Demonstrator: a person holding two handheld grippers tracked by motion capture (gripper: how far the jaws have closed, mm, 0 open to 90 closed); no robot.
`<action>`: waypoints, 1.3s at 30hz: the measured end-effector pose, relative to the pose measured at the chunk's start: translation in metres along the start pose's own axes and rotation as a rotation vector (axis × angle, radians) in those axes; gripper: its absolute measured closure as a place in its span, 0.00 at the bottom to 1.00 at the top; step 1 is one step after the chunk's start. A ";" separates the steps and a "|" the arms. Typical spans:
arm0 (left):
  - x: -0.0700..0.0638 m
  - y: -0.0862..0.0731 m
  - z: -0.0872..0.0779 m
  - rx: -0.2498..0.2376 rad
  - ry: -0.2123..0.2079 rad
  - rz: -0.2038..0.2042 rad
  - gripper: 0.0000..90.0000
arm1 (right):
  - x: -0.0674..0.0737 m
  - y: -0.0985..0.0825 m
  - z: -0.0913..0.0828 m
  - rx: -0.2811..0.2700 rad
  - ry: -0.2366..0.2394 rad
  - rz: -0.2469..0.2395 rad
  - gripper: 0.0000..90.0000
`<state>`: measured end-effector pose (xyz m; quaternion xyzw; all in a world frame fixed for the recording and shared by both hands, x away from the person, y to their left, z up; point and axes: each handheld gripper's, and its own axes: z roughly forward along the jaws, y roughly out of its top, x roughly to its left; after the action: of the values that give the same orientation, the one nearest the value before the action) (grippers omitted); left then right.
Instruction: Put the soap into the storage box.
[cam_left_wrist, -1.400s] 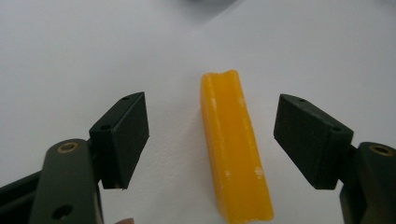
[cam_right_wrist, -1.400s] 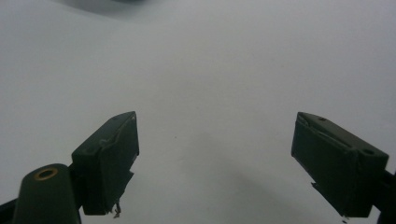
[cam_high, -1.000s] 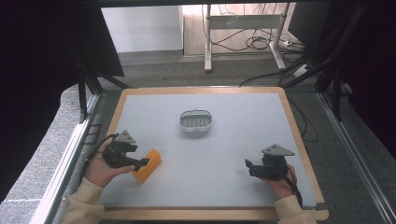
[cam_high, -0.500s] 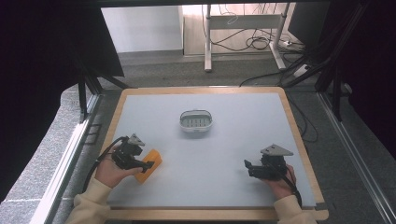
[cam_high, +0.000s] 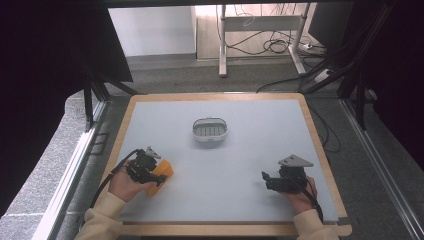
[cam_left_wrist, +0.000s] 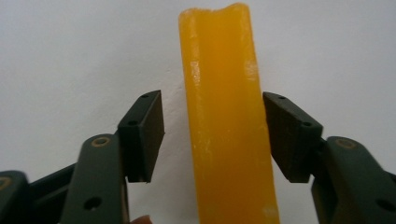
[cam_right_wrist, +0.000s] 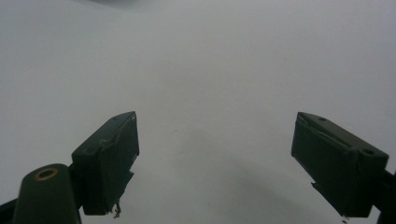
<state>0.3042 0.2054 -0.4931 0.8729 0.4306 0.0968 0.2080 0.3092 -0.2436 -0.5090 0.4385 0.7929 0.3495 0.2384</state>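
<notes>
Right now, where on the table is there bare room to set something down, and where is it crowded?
Most of the table is bare: the far corners either side of the white basket, and the wide middle stretch between the left gripper and right gripper. The near left is crowded, where the left gripper's open jaws straddle the orange block.
</notes>
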 end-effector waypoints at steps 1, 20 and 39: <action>-0.001 0.000 0.003 0.012 -0.002 -0.004 0.48 | 0.000 0.000 0.000 0.004 0.000 -0.001 0.17; -0.001 0.002 0.006 0.027 -0.021 -0.043 0.68 | -0.001 0.000 0.000 0.004 -0.013 -0.003 0.17; 0.000 0.003 -0.017 -0.060 -0.050 -0.021 0.69 | -0.001 0.000 0.000 0.006 -0.021 0.000 0.18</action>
<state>0.3000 0.2088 -0.4763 0.8638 0.4315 0.0858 0.2458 0.3097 -0.2448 -0.5090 0.4431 0.7914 0.3424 0.2452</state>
